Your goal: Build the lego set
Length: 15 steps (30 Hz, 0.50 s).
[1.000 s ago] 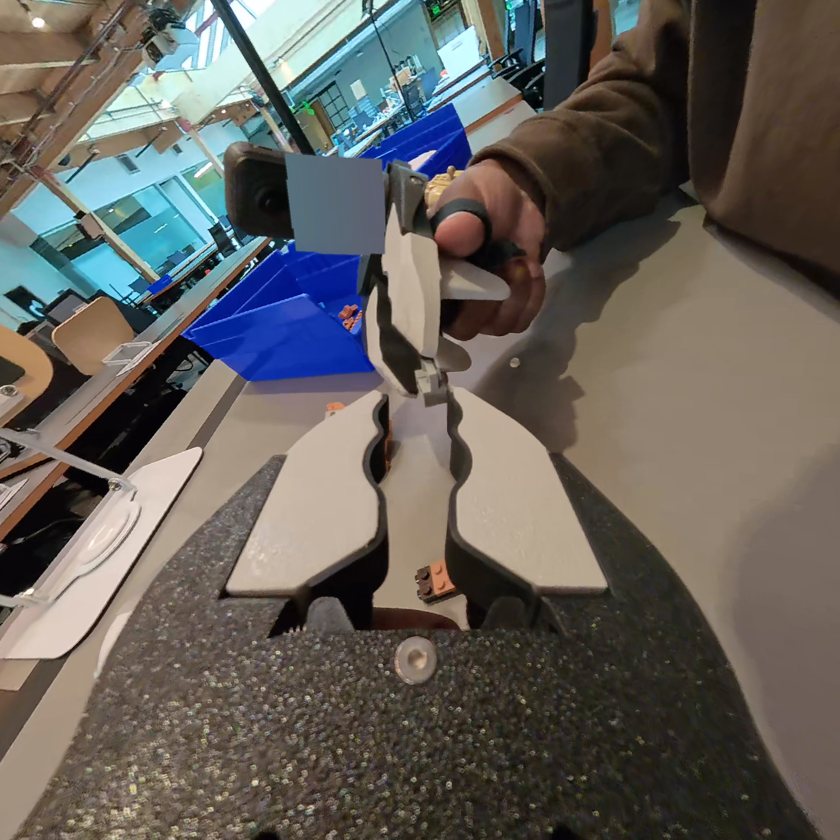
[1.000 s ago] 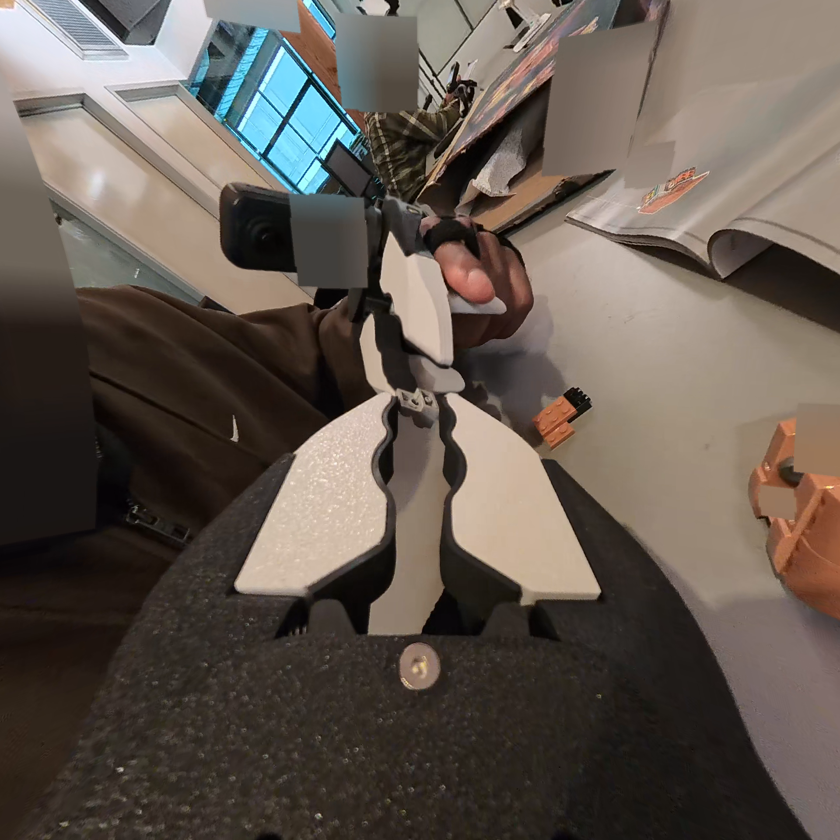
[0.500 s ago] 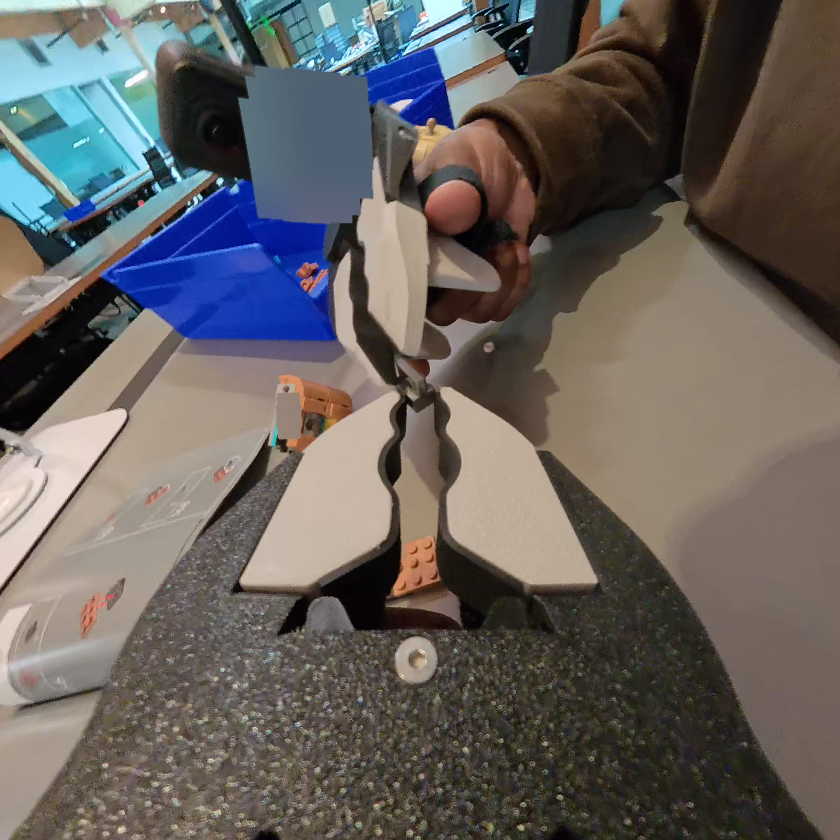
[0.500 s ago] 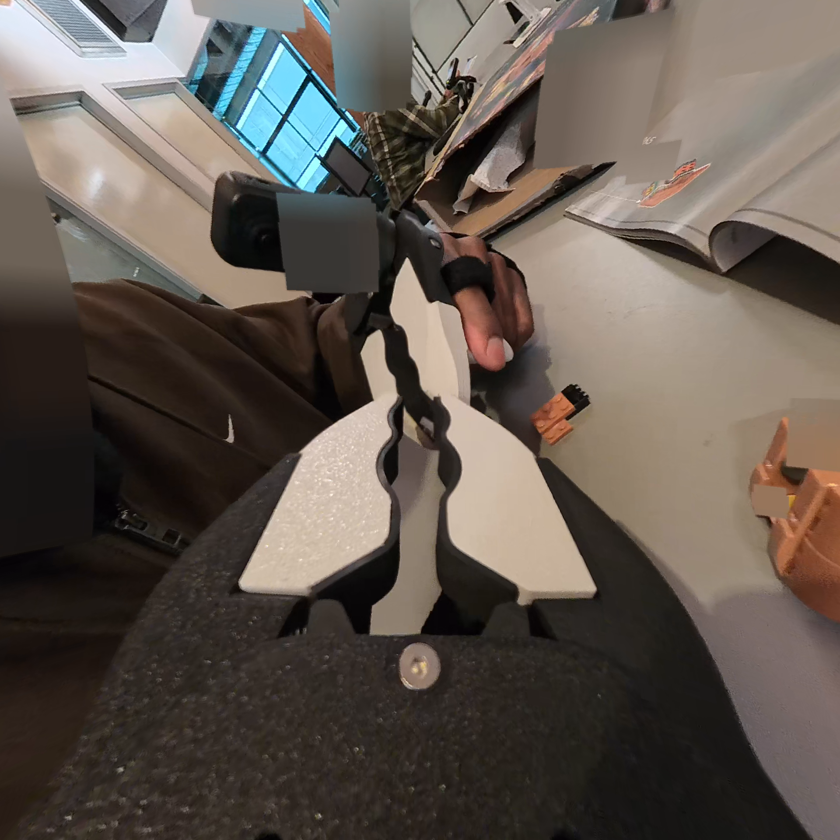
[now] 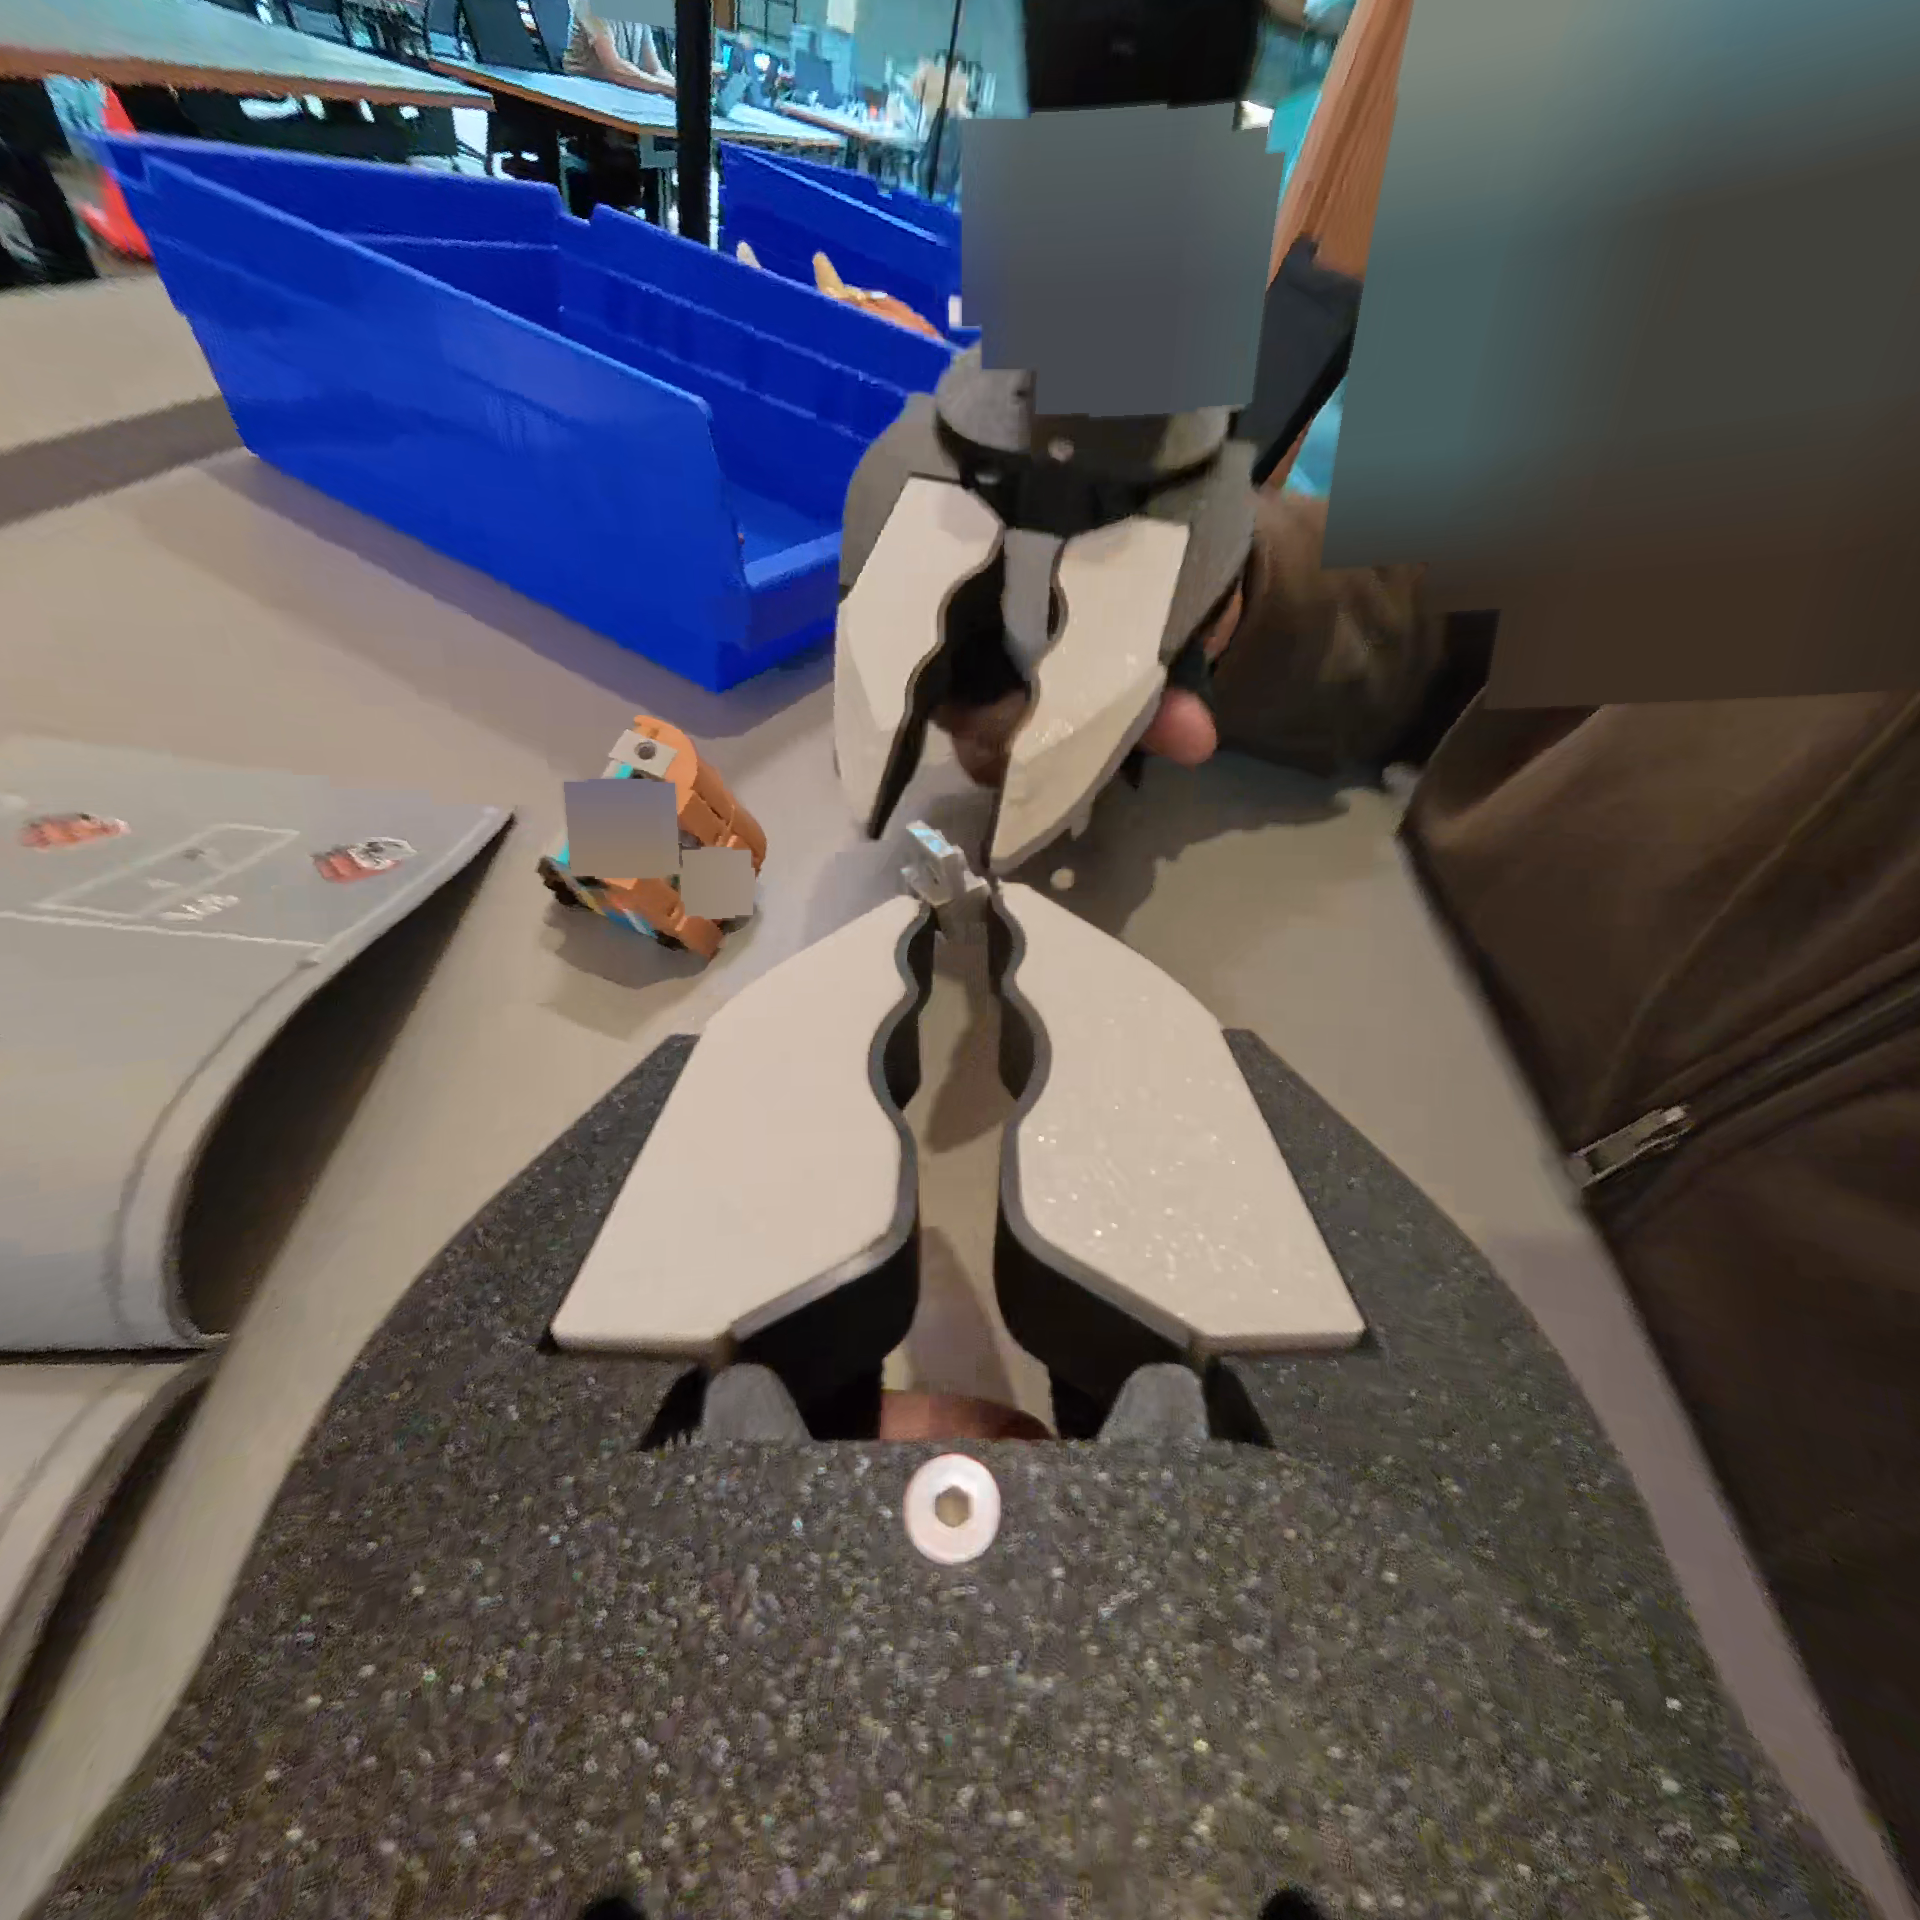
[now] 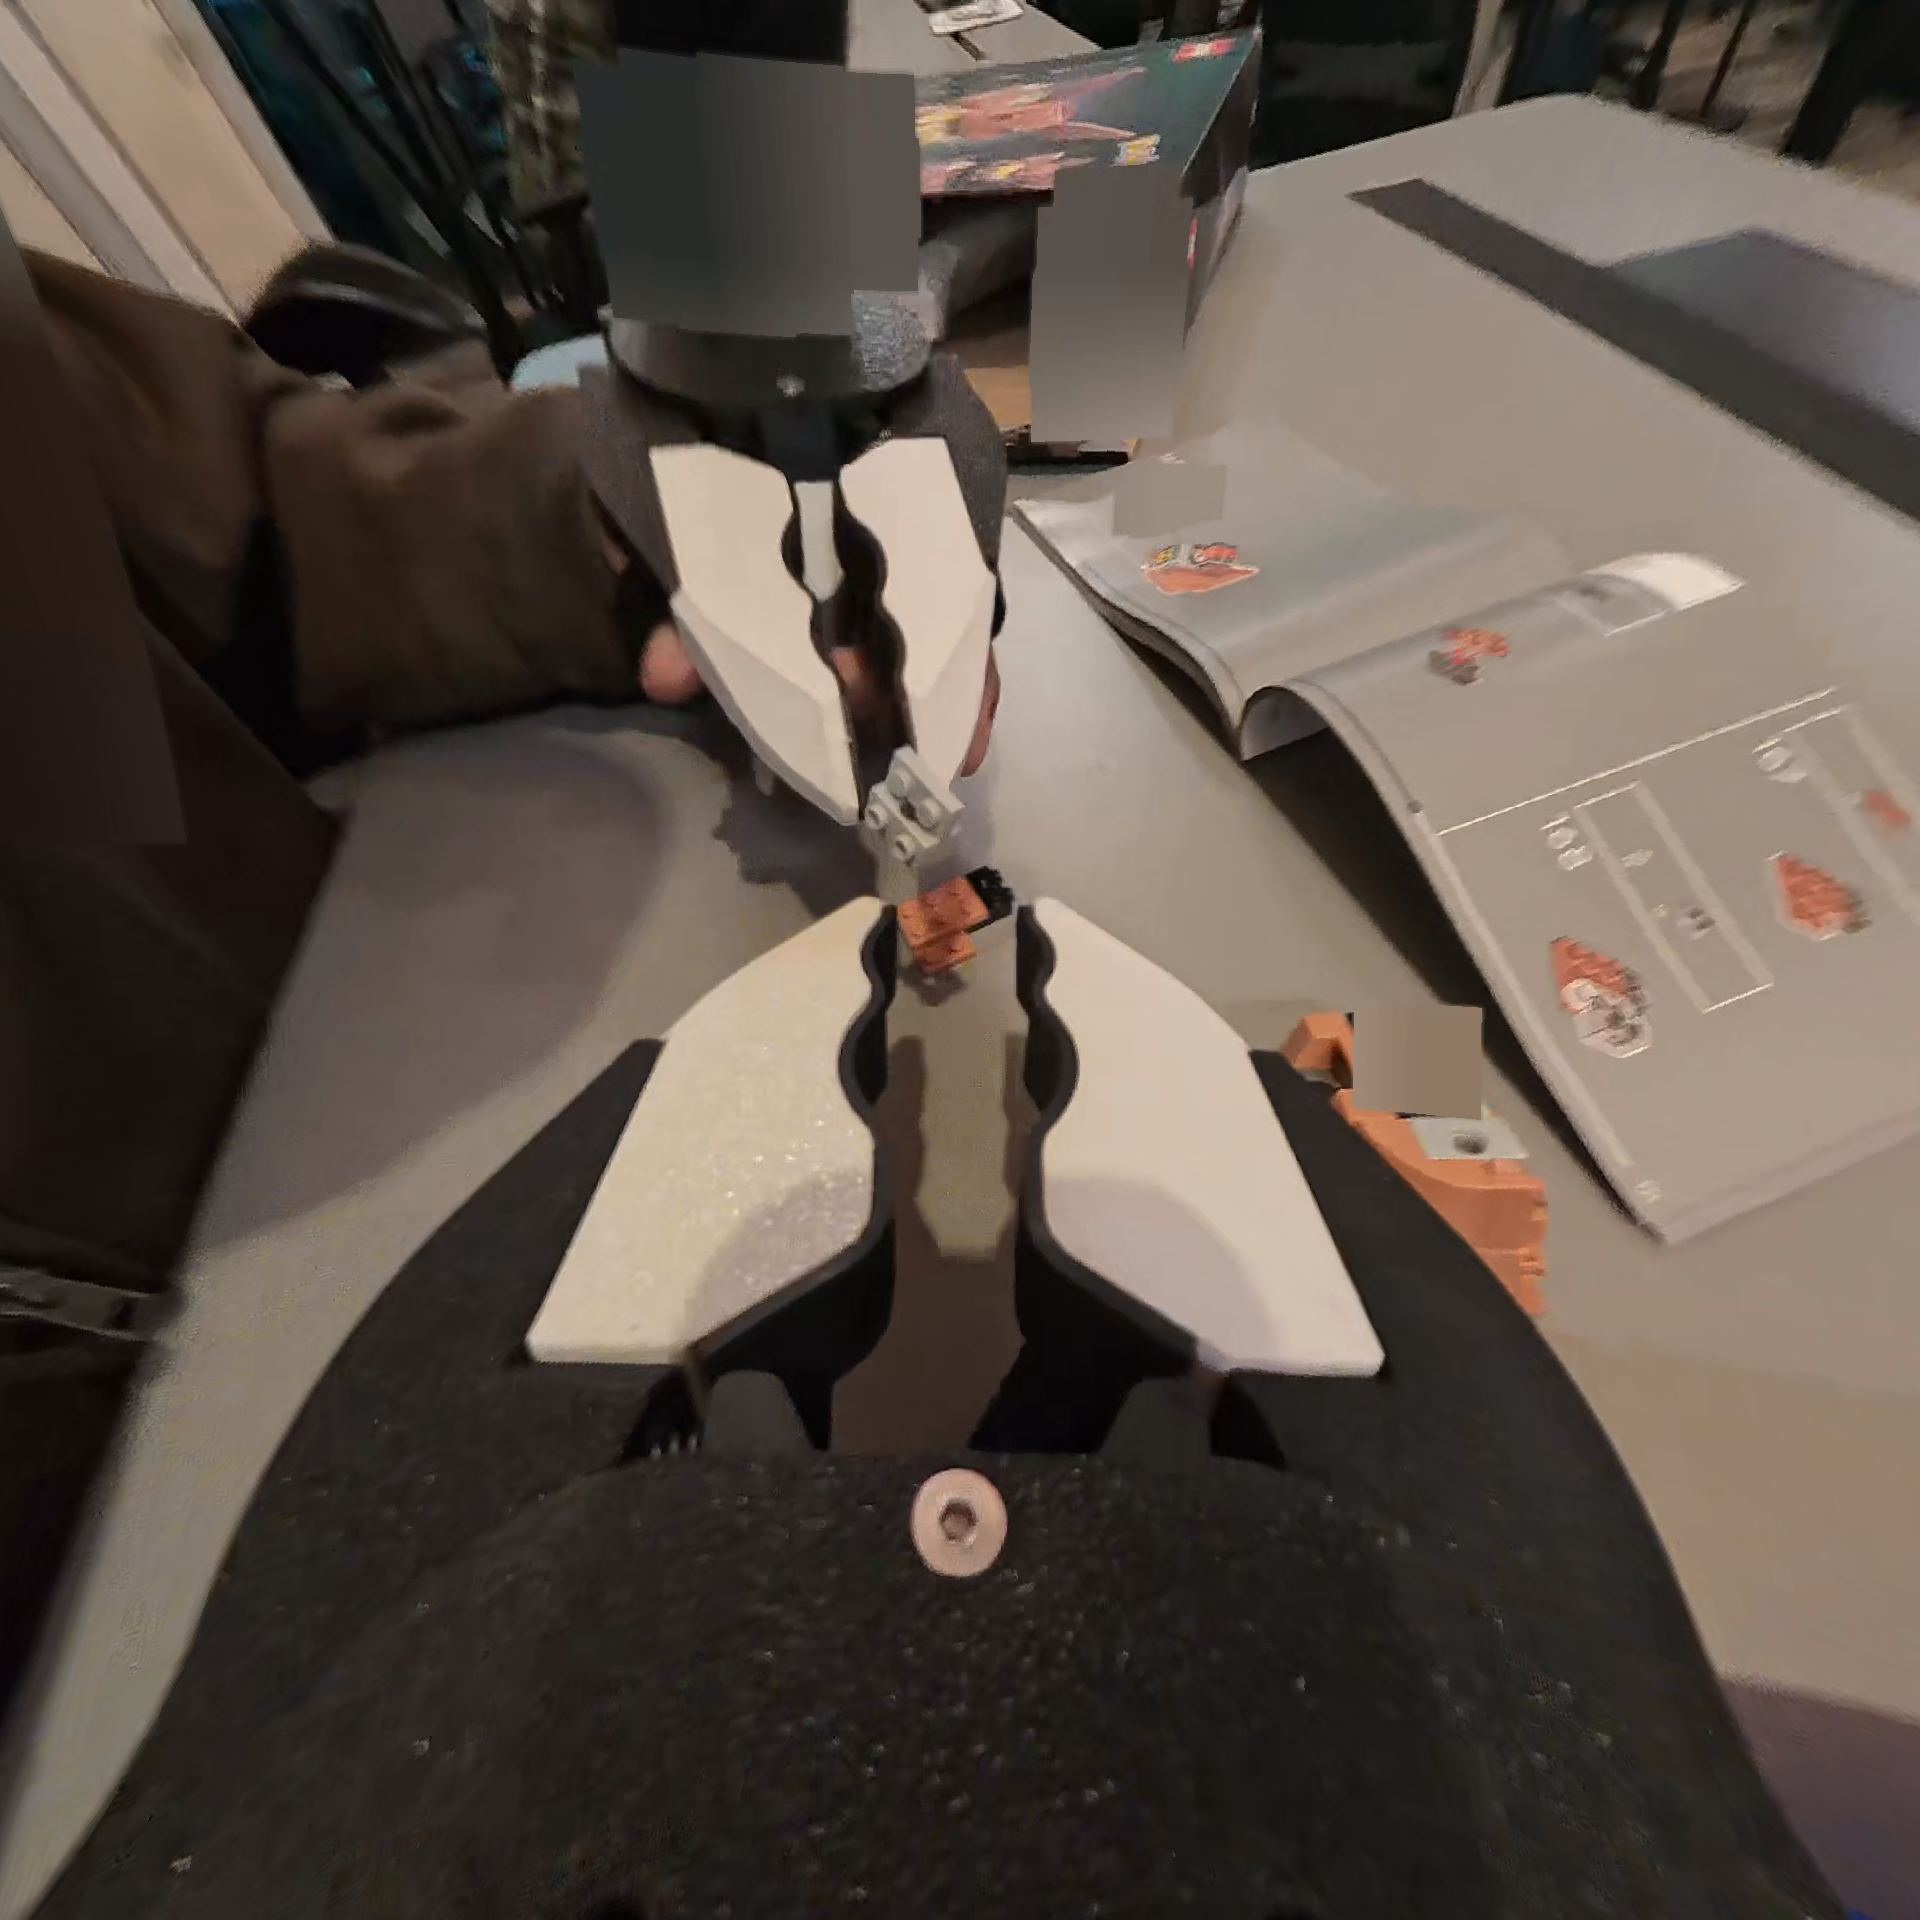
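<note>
My left gripper [image 5: 961, 904] is shut on a small light grey lego piece [image 5: 938, 864] and holds it just above the grey table. The right wrist view shows the same piece [image 6: 910, 817], studs facing me, pinched at the tips of the left gripper [image 6: 902, 800]. My right gripper [image 6: 956, 914] is open and holds nothing, with its tips just short of the grey piece. In the left wrist view the right gripper [image 5: 935, 831] stands opposite, jaws apart. A small orange and black lego piece [image 6: 951, 925] lies on the table below the right fingertips.
A partly built orange lego model [image 5: 665, 852] lies on its side on the table, and it also shows in the right wrist view [image 6: 1455, 1174]. An open instruction booklet [image 6: 1558, 779] lies beside it. Blue bins [image 5: 499, 416] stand behind. The set's box [image 6: 1070, 125] is at the back. The person's brown sleeves are close by.
The grey piece passed from the right gripper to the left. The left jaws closed on it, then the right jaws opened and drew back slightly. Both grippers tilted down toward the table.
</note>
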Motion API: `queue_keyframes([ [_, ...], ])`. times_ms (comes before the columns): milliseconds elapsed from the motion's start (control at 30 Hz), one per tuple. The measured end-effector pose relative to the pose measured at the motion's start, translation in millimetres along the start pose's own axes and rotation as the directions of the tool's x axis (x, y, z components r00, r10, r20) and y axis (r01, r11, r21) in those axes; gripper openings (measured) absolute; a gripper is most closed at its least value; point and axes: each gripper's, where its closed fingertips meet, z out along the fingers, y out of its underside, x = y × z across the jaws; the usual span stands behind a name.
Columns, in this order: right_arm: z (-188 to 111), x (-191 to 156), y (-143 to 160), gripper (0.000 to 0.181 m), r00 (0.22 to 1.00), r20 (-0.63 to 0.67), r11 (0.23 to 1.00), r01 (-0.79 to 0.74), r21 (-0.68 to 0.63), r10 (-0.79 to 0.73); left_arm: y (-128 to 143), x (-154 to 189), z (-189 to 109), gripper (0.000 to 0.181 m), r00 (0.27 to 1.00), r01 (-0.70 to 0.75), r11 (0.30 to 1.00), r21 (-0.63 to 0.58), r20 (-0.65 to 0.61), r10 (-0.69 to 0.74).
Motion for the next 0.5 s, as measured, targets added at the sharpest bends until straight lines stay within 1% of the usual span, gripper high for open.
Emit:
queue_keyframes([
  [133, 2.6, -6.0, -10.2, 0.029, 0.975, -0.083, 0.977, 0.209, 0.031, -0.206, -8.0, 3.2, -2.9, 0.01, 0.98, 0.187, 0.981, 0.055, -0.085, -0.182],
  [300, 8.7, -10.9, -19.1, 0.029, 0.892, -0.186, 0.906, 0.424, 0.02, -0.413, -13.4, 11.5, -2.9, 0.01, 0.919, 0.357, 0.931, 0.076, -0.209, -0.335],
  [400, 10.1, -12.9, -23.1, 0.019, 0.865, -0.216, 0.883, 0.469, 0.028, -0.453, -13.2, 15.0, -3.0, 0.01, 0.89, 0.407, 0.911, 0.065, -0.254, -0.379],
  [500, 10.3, -13.3, -22.4, 0.018, 0.894, -0.188, 0.906, 0.421, 0.044, -0.406, -13.3, 15.4, -4.4, 0.01, 0.889, 0.405, 0.912, 0.056, -0.257, -0.379],
])
